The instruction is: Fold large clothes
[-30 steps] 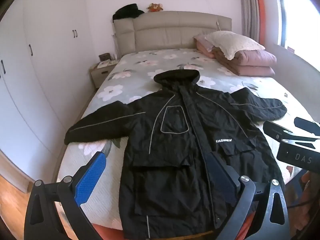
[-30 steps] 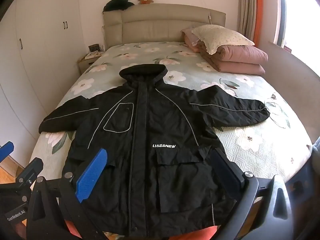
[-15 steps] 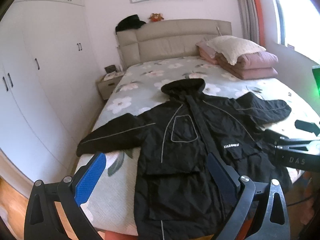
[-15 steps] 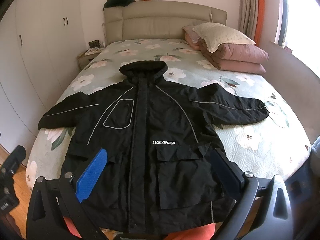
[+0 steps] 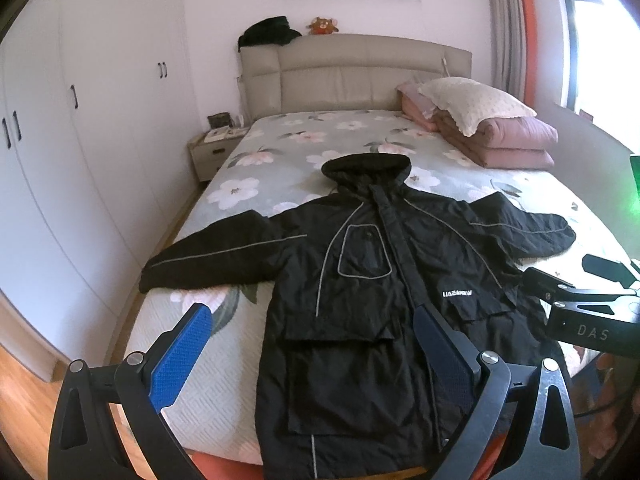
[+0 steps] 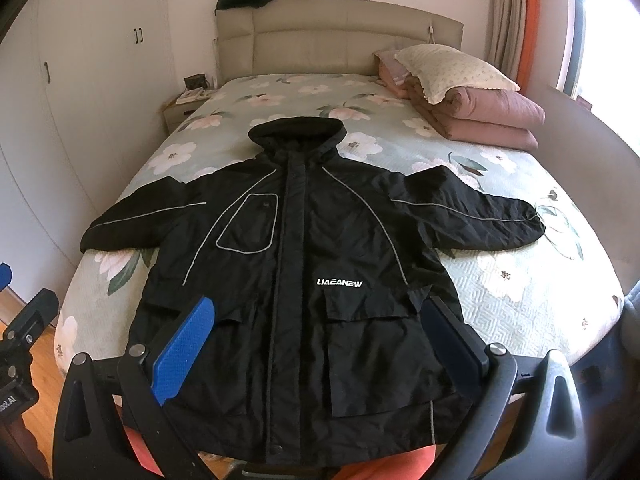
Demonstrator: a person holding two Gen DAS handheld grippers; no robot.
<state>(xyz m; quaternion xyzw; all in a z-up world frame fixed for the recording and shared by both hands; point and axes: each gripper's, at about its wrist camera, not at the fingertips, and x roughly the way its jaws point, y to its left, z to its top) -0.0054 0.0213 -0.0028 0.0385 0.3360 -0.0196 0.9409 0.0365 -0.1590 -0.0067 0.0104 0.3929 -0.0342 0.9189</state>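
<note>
A large black hooded jacket [image 5: 360, 280] lies flat, front up, on the bed, sleeves spread to both sides, hem at the foot edge; it also fills the right wrist view [image 6: 304, 272]. My left gripper [image 5: 308, 344] is open and empty, held above the jacket's lower left part. My right gripper [image 6: 320, 340] is open and empty, held above the hem near the foot of the bed. The right gripper's body shows at the right edge of the left wrist view [image 5: 588, 312]. The left gripper's body shows at the left edge of the right wrist view [image 6: 24, 332].
The bed [image 6: 520, 280] has a floral cover and a beige headboard [image 5: 360, 72]. A folded pink quilt with a pillow [image 6: 468, 100] lies at the far right. A nightstand [image 5: 212, 152] and white wardrobes [image 5: 80, 140] stand on the left. A window is on the right.
Both grippers have moved slightly; the left view has shifted so the jacket sits further right in it. The jacket has not moved. Both grippers stay open.
</note>
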